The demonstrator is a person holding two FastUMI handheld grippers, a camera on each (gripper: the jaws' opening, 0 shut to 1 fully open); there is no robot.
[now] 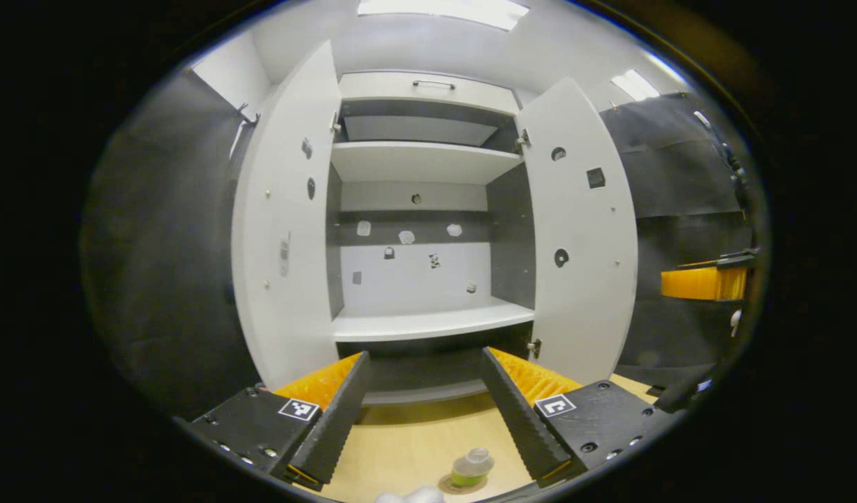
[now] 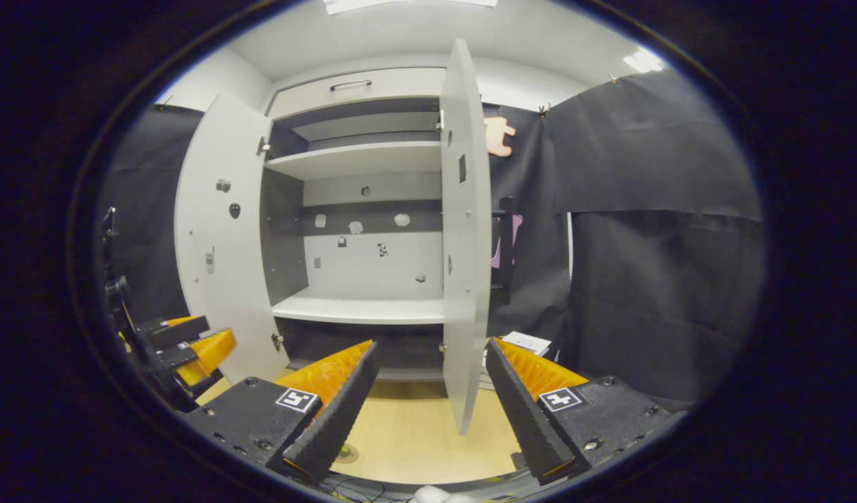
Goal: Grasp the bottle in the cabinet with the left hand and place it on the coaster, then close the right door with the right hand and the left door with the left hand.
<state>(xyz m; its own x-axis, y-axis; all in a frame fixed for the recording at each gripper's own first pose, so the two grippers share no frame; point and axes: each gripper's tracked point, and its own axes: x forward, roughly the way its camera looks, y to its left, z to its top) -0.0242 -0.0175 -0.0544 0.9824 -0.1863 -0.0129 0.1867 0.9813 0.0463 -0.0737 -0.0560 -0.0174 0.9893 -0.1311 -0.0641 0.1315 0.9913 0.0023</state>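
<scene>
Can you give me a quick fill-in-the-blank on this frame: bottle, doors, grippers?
1. The bottle stands on the ____ on the wooden table.
2. Both cabinet doors, left door and right door, are ____.
3. The left gripper is ____, holding nothing.

Missing words: coaster; open; open

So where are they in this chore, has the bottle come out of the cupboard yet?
Yes. The bottle already stands on the coaster on the wooden table, and the cupboard shelves look bare. The left gripper is open and holds nothing. The right gripper is open, with the edge of the right door between its fingers but not gripped. Both that door and the left door are open, so both closings remain.
</scene>
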